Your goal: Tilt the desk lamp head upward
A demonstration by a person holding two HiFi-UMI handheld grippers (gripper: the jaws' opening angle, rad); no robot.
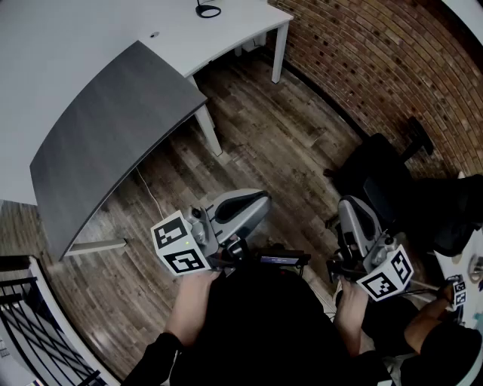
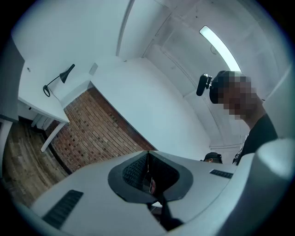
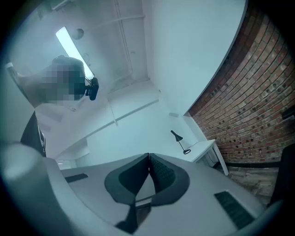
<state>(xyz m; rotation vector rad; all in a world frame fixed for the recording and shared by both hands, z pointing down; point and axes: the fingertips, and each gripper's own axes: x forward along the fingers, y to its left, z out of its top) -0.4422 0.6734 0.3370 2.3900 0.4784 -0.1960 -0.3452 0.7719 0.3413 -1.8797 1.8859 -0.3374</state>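
left gripper (image 2: 147, 155) jaws are clenched, nothing held; right gripper (image 3: 148, 157) jaws likewise. both are kept near the body. desk lamp (image 3: 181, 143) is seen well apart, on the white desk (image 3: 205, 148) by the brick wall (image 3: 258, 106).

1. Desk lamp (image 3: 180, 141): black, thin stem, small cone head
2. Head angled downward, stem leaning
3. Stands on the white desk (image 3: 206, 146) near the brick-wall end, well away from me
4. My head view catches only its ring base (image 1: 208, 10)
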